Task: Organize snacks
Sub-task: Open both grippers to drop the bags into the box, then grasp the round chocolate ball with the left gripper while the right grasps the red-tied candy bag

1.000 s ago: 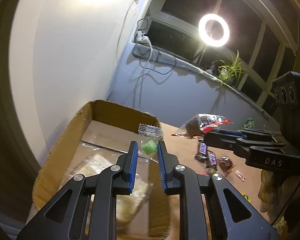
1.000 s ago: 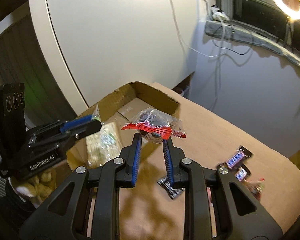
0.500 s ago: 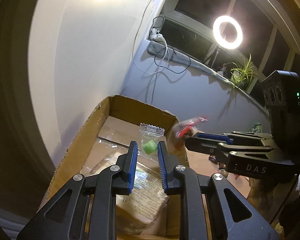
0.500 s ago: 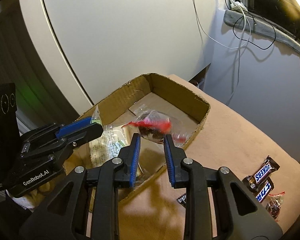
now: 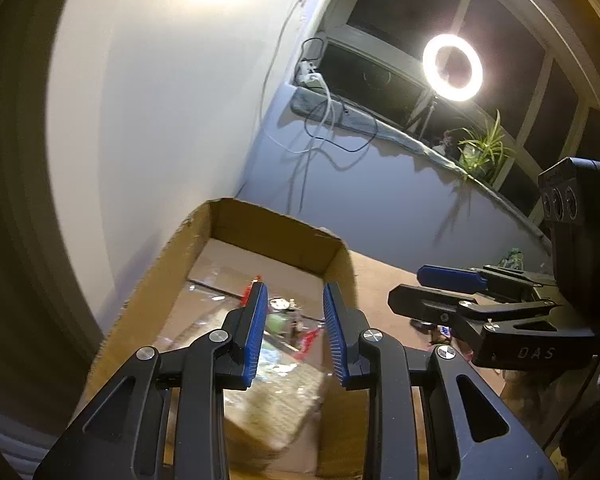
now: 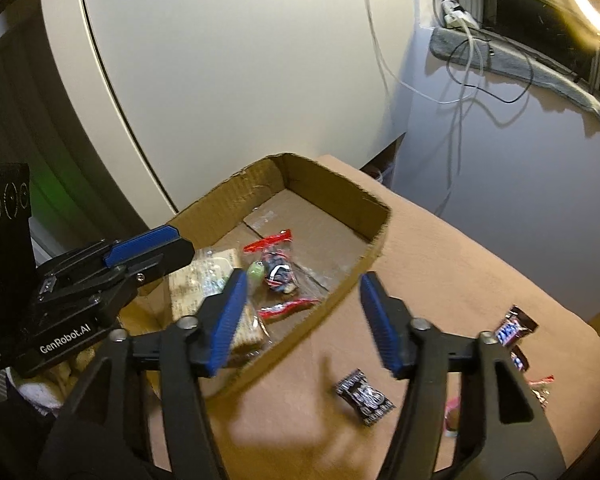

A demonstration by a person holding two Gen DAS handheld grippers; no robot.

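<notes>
Left gripper (image 5: pixel 295 334): I read its jaws as just opening, narrow, nothing pressed.
Right gripper (image 6: pixel 300 322): jaws just opening, wide, empty.
Red-sealed packet (image 6: pixel 278 268): inside cardboard box (image 6: pixel 376 216), at the gripper's 12 o'clock; light, crinkly film, slippery; take by the crimped seam.
Green candy packet (image 6: pixel 256 269): beside it, possibly touching.
Black wrapper (image 6: pixel 364 397): on tablecloth (image 6: pixel 460 280), 5 o'clock of the box; flat, stiff.

Red-edged clear snack bag (image 6: pixel 278 270) lies inside the cardboard box (image 6: pixel 342 184)

Open-topped box (image 6: pixel 374 222), snacks (image 6: pixel 278 270) inside.
</notes>
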